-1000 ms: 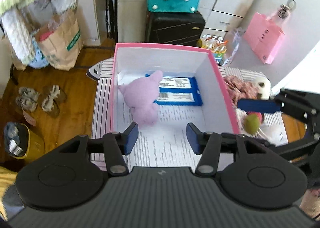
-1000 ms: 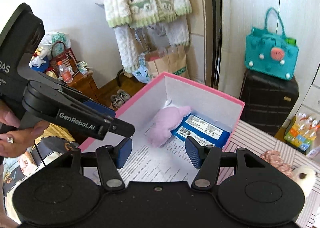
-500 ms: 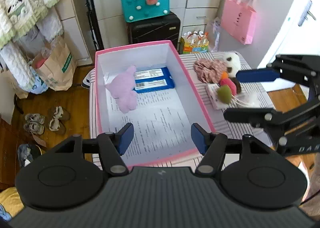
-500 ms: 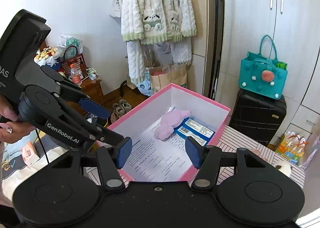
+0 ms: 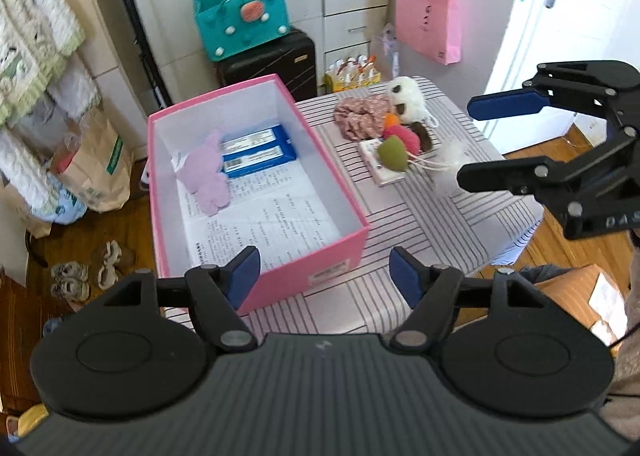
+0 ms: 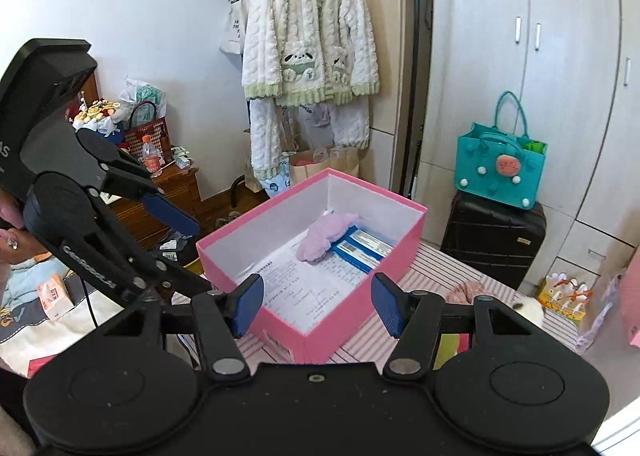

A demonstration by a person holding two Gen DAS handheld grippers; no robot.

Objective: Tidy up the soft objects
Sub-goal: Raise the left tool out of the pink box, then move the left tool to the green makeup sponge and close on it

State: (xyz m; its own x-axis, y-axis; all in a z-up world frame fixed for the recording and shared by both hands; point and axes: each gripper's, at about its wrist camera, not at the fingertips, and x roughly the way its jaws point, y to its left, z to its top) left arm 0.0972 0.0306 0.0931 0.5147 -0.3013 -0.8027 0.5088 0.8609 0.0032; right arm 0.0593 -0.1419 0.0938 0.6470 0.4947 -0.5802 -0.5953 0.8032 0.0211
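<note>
A pink box (image 5: pixel 328 252) stands on the striped table (image 5: pixel 420 232). Inside lie a lilac plush toy (image 5: pixel 204 175) and a blue pack (image 5: pixel 260 149) on printed paper. The box (image 6: pixel 360 280) and the plush (image 6: pixel 326 234) also show in the right wrist view. Right of the box lie a white panda plush (image 5: pixel 404 99), a pink scrunchie (image 5: pixel 358 115), and green (image 5: pixel 392 153), pink (image 5: pixel 404 135) and orange soft balls. My left gripper (image 5: pixel 325 282) is open and empty above the box's near end. My right gripper (image 6: pixel 317 304) is open and empty, above the table to the right of the box.
A black suitcase (image 5: pixel 268 59) with a teal bag (image 5: pixel 240 21) stands behind the table. A pink bag (image 5: pixel 428 25) hangs at the right by a white door. Paper bags and shoes (image 5: pixel 92 268) lie on the wood floor at the left. A knitted jacket (image 6: pixel 308 27) hangs on a rack.
Both grippers have pulled back and up from the box; the whole box and table now show. The lilac plush stays in the box. Both jaws stay open.
</note>
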